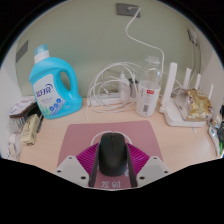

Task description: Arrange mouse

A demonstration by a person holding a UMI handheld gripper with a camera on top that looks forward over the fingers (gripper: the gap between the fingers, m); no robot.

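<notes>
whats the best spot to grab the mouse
Grip the mouse across its two long sides, near the middle of its hump, coming from behind as the gripper now points. It lies lengthwise between the open fingers on the mat, its narrow width suiting their span.

Looks like a home desk corner, not a lab: light wooden desk (60, 135) against a plain wall with a socket (127, 9) up top. Blue detergent jug (54, 86) stands left of a white cable tangle (112, 88); right of the cables, a clear bottle (150, 88) and a white router (187, 103).
</notes>
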